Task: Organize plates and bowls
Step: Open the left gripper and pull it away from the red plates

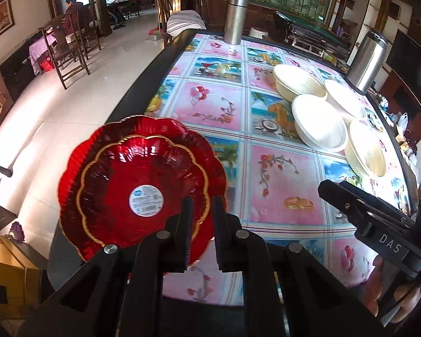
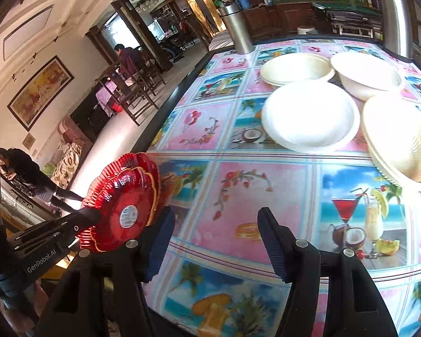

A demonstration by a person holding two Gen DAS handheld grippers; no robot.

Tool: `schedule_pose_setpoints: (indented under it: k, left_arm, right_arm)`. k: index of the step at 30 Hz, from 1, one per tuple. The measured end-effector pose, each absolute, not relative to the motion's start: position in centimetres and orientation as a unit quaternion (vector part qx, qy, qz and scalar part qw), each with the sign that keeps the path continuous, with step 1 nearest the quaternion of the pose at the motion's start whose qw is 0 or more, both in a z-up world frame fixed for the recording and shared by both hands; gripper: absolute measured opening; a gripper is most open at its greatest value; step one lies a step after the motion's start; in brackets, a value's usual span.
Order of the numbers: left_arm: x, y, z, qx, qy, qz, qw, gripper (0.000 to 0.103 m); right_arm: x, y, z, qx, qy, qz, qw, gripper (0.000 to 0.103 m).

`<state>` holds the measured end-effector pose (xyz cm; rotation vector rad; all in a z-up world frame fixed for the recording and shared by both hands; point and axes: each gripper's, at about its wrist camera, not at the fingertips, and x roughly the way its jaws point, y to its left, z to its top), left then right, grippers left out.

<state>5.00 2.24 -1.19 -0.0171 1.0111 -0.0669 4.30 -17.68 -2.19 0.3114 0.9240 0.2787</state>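
My left gripper (image 1: 201,219) is shut on the near rim of a red scalloped glass plate (image 1: 132,174) with a gold rim and a white sticker. It holds the plate tilted over the table's left edge; it looks like two stacked plates. The plate also shows in the right wrist view (image 2: 120,205). My right gripper (image 2: 213,241) is open and empty above the patterned tablecloth. A white plate (image 2: 308,115) and three cream bowls (image 2: 294,67) (image 2: 367,75) (image 2: 404,140) sit at the table's far right.
A steel flask (image 1: 235,19) stands at the table's far edge and a steel kettle (image 1: 367,56) at the far right. The table's dark edge (image 1: 143,84) runs along the left. Chairs and a seated person (image 1: 71,11) are across the tiled floor.
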Motion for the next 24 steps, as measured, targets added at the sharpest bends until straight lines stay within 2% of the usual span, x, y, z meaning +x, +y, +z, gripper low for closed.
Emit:
schedule_pose_setpoints:
  k: [12, 24]
  left_arm:
    - [5.7, -3.8, -5.3, 0.014, 0.511, -0.034, 0.859, 0.011]
    - [8.5, -8.0, -4.3, 0.04, 0.502, -0.057, 0.862, 0.011]
  right_arm:
    - [3.5, -26.8, -4.6, 0.192, 0.409, 0.098, 0.887, 0.063]
    - [6.7, -31.1, -6.6, 0.286, 0.432, 0.104, 0.849, 0.065]
